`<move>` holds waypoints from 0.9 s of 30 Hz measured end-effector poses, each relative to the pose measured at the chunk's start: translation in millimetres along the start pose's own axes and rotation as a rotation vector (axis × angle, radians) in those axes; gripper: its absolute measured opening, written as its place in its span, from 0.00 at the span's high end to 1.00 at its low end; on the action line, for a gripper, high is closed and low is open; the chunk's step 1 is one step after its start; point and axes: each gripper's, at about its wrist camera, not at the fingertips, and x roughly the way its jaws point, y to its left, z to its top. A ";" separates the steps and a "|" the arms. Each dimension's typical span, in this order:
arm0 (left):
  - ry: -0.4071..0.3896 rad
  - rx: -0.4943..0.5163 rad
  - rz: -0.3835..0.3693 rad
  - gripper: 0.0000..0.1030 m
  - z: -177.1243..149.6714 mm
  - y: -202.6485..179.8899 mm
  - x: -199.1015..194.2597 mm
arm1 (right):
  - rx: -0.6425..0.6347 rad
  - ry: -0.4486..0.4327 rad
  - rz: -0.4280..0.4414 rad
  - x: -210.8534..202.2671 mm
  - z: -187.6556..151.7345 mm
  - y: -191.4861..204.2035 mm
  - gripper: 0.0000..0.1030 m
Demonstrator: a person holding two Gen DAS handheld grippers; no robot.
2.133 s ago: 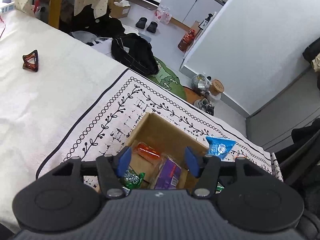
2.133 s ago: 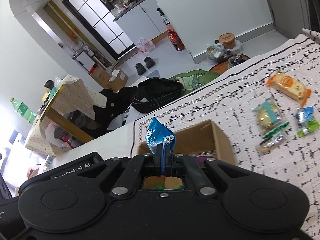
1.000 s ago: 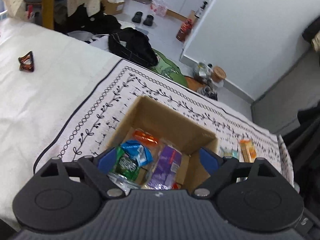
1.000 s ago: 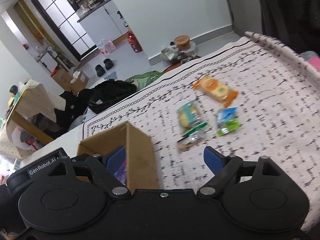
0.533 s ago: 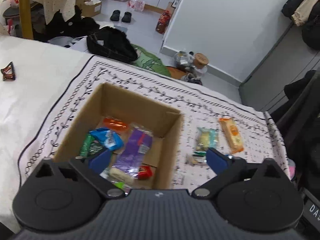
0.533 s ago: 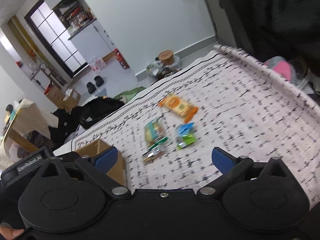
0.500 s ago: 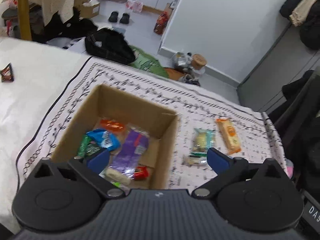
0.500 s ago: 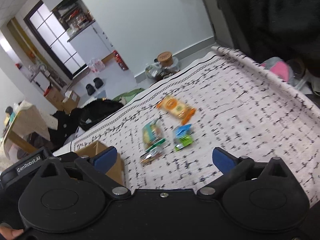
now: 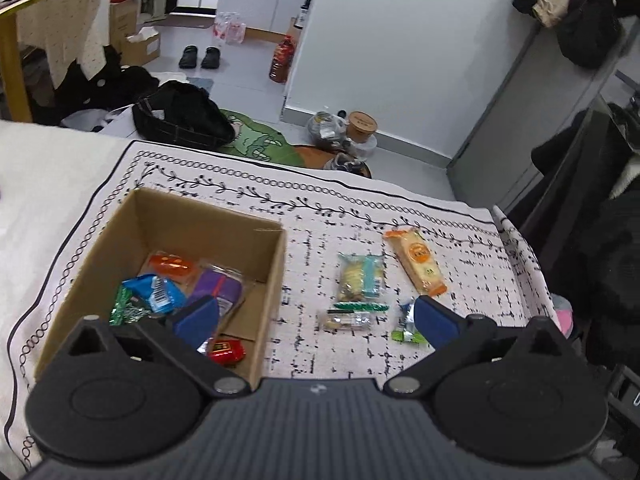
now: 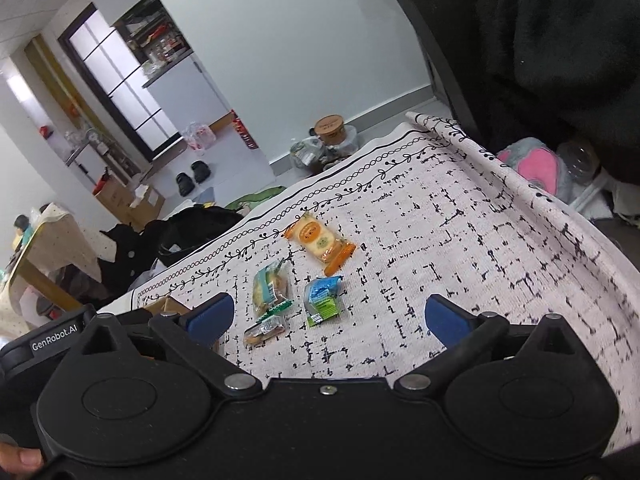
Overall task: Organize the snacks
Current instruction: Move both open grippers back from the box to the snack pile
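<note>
An open cardboard box [image 9: 276,280] sits on the patterned cloth and holds several snacks, among them a blue packet [image 9: 154,294], a purple pack [image 9: 218,292] and an orange one [image 9: 172,264]. Right of the box lie an orange cracker pack [image 9: 416,260] [image 10: 320,242], a teal cookie pack [image 9: 360,276] [image 10: 270,284], a small clear-wrapped snack [image 9: 346,320] [image 10: 264,330] and a blue-green candy [image 9: 406,324] [image 10: 322,296]. My left gripper [image 9: 316,322] is open and empty above the box's right wall. My right gripper [image 10: 328,314] is open and empty just before the candy.
The cloth's far edge [image 9: 360,184] and right edge [image 10: 520,184] drop to the floor. A black bag [image 9: 180,116], jars [image 9: 360,128] and shoes [image 9: 200,56] lie on the floor beyond. Dark clothing [image 10: 560,60] hangs at the right.
My right gripper dropped the blue packet into the box, opened, and swung right toward the loose snacks. My left gripper opened wider and pulled back and right, so the loose snacks came into view.
</note>
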 end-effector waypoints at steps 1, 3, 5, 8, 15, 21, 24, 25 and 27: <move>0.001 0.010 -0.006 0.00 -0.6 -3.6 1.1 | -0.010 0.001 0.004 1.4 0.6 -1.7 0.00; -0.010 0.034 -0.017 0.00 -3.3 -11.0 1.8 | -0.017 0.001 0.032 4.1 0.9 -6.9 0.00; -0.014 0.064 -0.016 0.00 -6.3 -19.8 4.4 | -0.003 0.004 0.051 7.6 0.1 -12.7 0.00; 0.001 0.090 -0.023 0.00 -12.1 -29.9 13.7 | 0.035 0.015 0.065 13.7 -2.0 -20.8 0.00; 0.037 0.135 -0.009 0.00 -25.9 -45.0 38.8 | 0.091 0.037 0.066 30.0 -3.4 -36.2 0.00; 0.035 0.121 0.007 0.02 -27.1 -52.0 56.9 | 0.101 0.029 0.075 42.9 -2.4 -40.2 0.01; 0.036 0.125 0.022 0.03 -28.4 -55.5 66.8 | 0.093 0.036 0.089 51.5 -1.2 -40.0 0.01; 0.034 0.129 0.024 0.03 -29.0 -56.8 69.1 | 0.096 0.038 0.093 54.1 -0.6 -40.9 0.01; 0.034 0.134 0.026 0.03 -30.1 -59.0 74.3 | 0.108 0.043 0.099 58.9 0.3 -42.7 0.02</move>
